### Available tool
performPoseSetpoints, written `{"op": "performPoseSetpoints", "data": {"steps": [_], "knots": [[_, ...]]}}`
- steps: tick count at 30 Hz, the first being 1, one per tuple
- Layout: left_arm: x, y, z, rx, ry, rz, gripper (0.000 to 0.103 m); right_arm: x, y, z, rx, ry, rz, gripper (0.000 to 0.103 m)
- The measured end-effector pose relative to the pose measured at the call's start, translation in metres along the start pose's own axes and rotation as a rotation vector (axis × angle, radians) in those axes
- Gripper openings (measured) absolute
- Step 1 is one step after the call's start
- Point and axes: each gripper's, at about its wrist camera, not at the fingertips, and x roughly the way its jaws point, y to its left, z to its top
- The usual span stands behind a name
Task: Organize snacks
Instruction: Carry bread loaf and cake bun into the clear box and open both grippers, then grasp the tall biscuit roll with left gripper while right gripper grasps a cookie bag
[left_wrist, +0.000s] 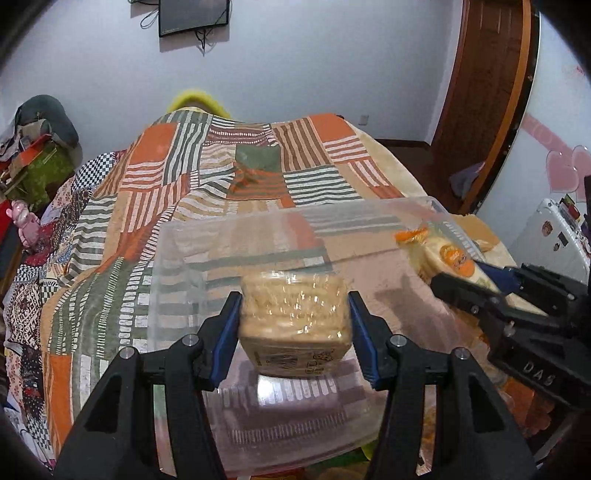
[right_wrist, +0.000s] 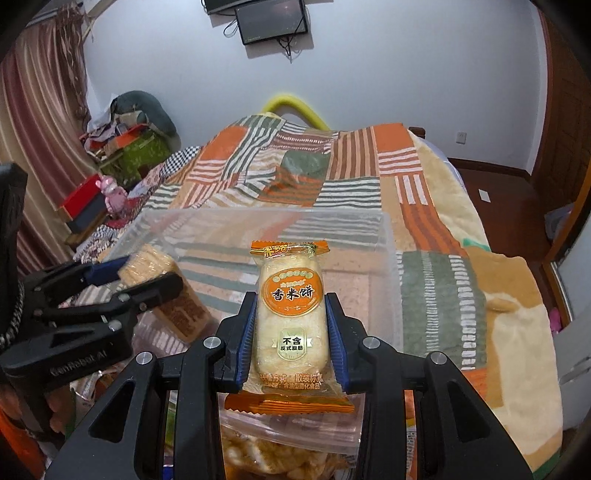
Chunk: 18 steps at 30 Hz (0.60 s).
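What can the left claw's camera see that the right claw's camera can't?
Only the left wrist view: a white suitcase with stickers and pink hearts on the wall.

Only the right wrist view: striped curtains and the bag of snacks below the right claw.

Both: the left claw gripping a clear cracker pack, the right claw gripping an orange rice cracker packet, the clear plastic bin, the patchwork blanket and the wall screen.

Patchwork bedspread (left_wrist: 207, 192), wall-mounted screen (right_wrist: 272, 20), striped curtain (right_wrist: 33, 122).
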Motion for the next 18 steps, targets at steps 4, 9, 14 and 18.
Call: {"op": "performPoseSetpoints", "data": {"steps": [4,9,14,18], "knots": [[-0.01,0.0,0.002,0.011,-0.029,0.009,0.056,0.0,0.002,-0.002,-0.023,0.0,-0.021,0.034],[-0.026,0.0,0.002,0.024,-0.065,0.039,0.058,-0.007,0.004,0.0,-0.029,-0.005,-0.018,0.036],[-0.052,0.007,0.001,0.013,-0.108,0.042,0.063,-0.027,0.006,0.0,-0.035,-0.039,-0.021,0.043],[-0.077,0.016,-0.008,0.025,-0.142,0.066,0.068,-0.05,0.007,0.0,-0.049,-0.081,-0.024,0.048]]}}
